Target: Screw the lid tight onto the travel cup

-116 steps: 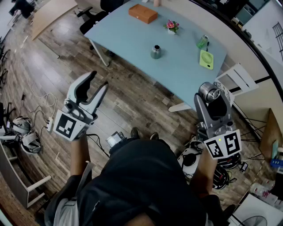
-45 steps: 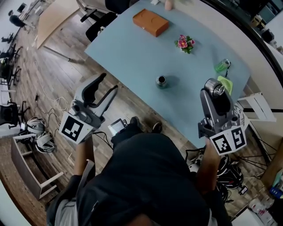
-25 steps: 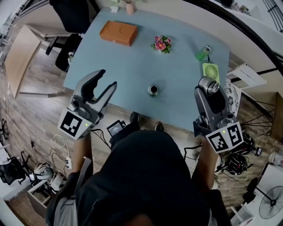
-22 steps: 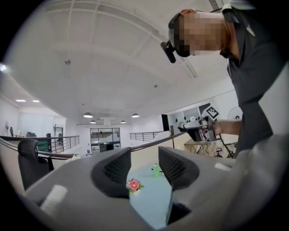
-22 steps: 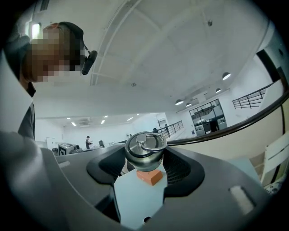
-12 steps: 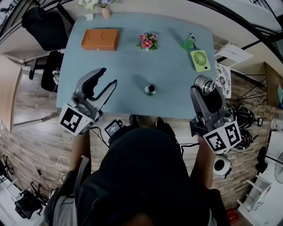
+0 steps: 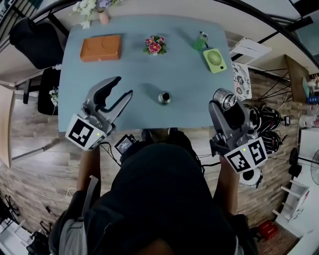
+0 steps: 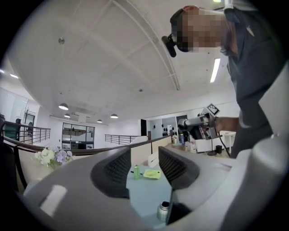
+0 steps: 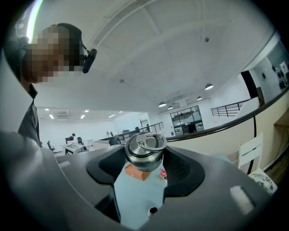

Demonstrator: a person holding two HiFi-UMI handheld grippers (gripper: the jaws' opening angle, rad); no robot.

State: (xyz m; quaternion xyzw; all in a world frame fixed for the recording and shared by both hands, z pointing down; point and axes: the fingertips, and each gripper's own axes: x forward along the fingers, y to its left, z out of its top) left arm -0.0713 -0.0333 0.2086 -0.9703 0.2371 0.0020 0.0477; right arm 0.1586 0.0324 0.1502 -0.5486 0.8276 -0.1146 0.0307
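Observation:
An open steel travel cup [image 7: 164, 97] stands upright near the front edge of the light blue table [image 7: 134, 69]; it also shows low down as the cup [image 8: 162, 211] and the cup [image 9: 152, 210]. My right gripper [image 7: 227, 100] is shut on the steel lid [image 7: 228, 98] with a ring handle, held in the air to the right of the cup, off the table's corner. The lid [image 9: 144, 149] sits between the right gripper's [image 9: 144, 157] pads. My left gripper [image 7: 123, 87] hovers left of the cup, its jaws apart with nothing between them. Through the left gripper [image 8: 143, 168] only the table shows.
At the table's back lie an orange box [image 7: 101, 48], pink flowers [image 7: 155, 45], a green bottle [image 7: 201, 41], a green fan [image 7: 215, 60] and a vase of white flowers [image 7: 94, 9]. A black chair [image 7: 30, 37] stands at the left, cables [image 7: 266, 122] on the floor at the right.
The person has walked round and up to the table's front edge, so the cup now lies between the two grippers. Both grippers keep their pose; the lid stays held.

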